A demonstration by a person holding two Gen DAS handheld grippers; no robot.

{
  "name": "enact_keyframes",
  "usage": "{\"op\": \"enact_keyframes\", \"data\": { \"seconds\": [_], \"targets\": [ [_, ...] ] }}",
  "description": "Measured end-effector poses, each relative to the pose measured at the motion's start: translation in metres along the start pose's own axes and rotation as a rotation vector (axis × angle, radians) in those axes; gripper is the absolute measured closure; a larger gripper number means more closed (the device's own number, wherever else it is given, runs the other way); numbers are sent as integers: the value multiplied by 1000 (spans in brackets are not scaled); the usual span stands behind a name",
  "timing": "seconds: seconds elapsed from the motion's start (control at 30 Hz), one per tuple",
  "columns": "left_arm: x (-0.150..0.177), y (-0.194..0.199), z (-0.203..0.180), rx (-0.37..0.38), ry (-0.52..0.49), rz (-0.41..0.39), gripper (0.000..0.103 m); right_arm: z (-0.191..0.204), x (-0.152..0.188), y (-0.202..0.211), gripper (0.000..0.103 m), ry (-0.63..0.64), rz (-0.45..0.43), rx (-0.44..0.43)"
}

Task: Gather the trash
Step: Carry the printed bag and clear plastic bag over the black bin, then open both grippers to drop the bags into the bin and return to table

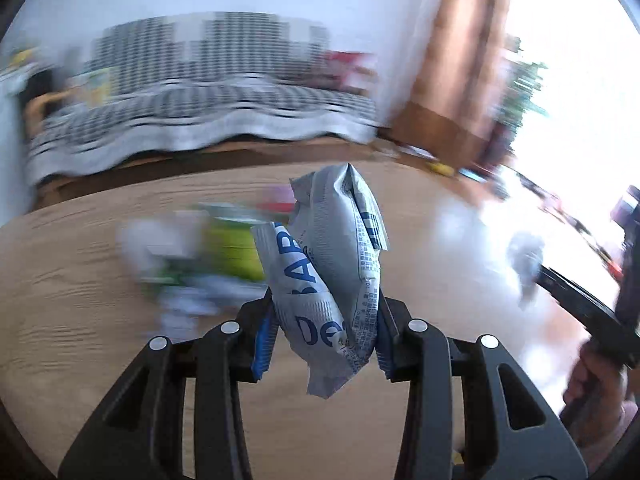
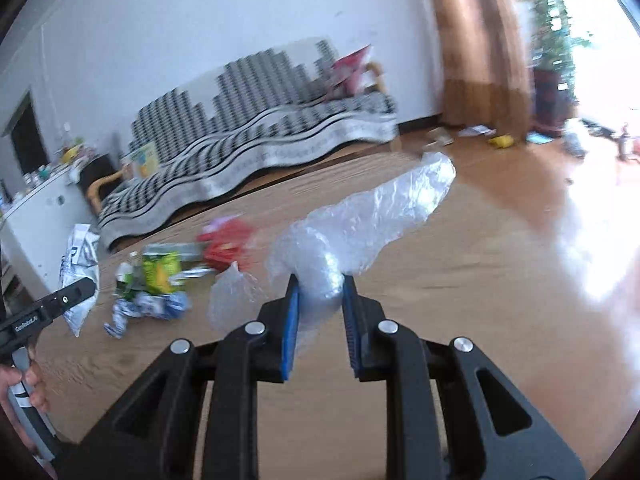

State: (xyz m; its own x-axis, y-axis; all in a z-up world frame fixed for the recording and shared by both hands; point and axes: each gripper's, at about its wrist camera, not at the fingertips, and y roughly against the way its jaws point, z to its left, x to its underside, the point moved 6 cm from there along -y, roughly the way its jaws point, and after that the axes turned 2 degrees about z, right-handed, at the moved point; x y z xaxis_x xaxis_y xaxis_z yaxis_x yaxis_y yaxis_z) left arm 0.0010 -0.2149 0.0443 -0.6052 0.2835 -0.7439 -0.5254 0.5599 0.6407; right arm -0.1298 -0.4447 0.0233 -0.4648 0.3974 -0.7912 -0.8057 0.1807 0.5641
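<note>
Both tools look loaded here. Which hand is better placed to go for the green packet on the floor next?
Neither as they stand: the left tool is shut on the silver wrapper, the right tool on clear plastic film. After unloading, probably the left; the green packet lies on its side.

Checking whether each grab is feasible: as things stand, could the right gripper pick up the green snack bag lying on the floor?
Probably not yet. The right gripper is shut on a clear plastic bag, so its jaws are full. The green snack bag lies unobstructed on the wooden floor, ahead to the left.
</note>
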Motion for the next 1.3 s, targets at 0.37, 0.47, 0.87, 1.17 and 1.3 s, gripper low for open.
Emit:
{"op": "enact_keyframes", "data": {
  "seconds": [0.37,0.47,0.87,1.17,1.3],
  "targets": [
    [171,-94,-280,399,-194,479,63,-206,146,100,82,-286,190,164],
    [213,-115,-289,369,-246,565,63,-225,201,85,82,-348,301,154],
    [233,-137,-292,308,-260,632,63,-212,246,36,82,-409,420,72],
    [232,-134,-294,339,-263,644,62,-229,245,41,77,-471,418,63],
    [232,-136,-288,312,-269,640,21,-241,243,44,17,-547,417,73]
  ]
}}
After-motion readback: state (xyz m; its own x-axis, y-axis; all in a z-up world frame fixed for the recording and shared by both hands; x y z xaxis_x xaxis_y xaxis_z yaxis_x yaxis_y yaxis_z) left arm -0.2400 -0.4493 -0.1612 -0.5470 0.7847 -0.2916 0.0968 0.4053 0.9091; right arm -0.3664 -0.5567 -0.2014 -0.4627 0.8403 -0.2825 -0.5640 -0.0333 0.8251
